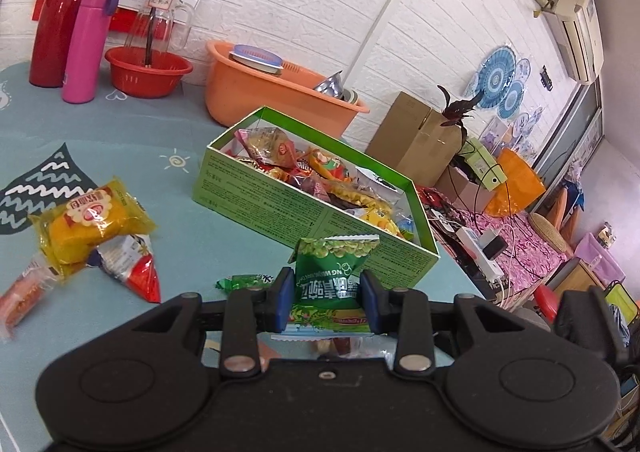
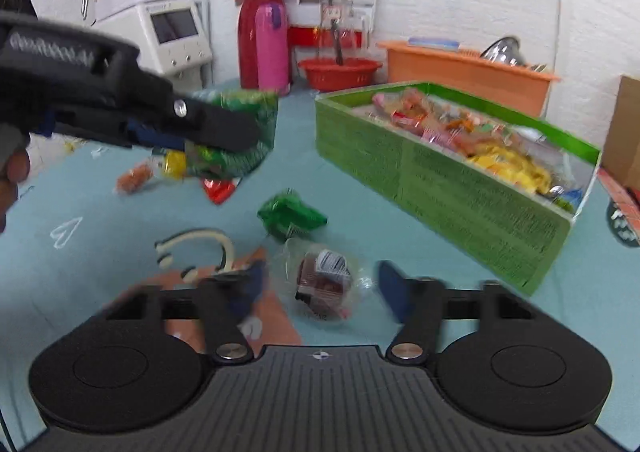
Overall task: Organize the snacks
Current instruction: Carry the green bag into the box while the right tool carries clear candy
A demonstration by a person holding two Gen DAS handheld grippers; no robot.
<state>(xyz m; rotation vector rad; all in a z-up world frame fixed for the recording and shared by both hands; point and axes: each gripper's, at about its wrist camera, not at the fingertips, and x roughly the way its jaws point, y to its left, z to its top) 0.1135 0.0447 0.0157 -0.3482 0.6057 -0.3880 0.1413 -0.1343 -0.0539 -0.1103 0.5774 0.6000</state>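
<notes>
My left gripper (image 1: pixel 325 292) is shut on a green pea packet (image 1: pixel 334 264), held upright above the table just in front of the green box (image 1: pixel 280 207), which is full of mixed snacks. In the right wrist view that left gripper (image 2: pixel 240 135) shows at upper left with the green packet (image 2: pixel 256 111) in it. My right gripper (image 2: pixel 324 288) is low over the teal tablecloth. A clear-wrapped brown snack (image 2: pixel 320 280) lies between its blurred blue fingertips (image 2: pixel 390 288), and a thin gap shows at each side. A small green candy (image 2: pixel 290 215) lies just beyond.
Loose on the cloth are a yellow cake packet (image 1: pixel 92 223), a red-and-white packet (image 1: pixel 132 268) and an orange packet (image 1: pixel 20 300). Behind stand a red flask (image 1: pixel 68 11), a pink bottle (image 1: pixel 86 43), a red basket (image 1: pixel 148 71) and an orange tub (image 1: pixel 272 95). The table edge runs right of the box.
</notes>
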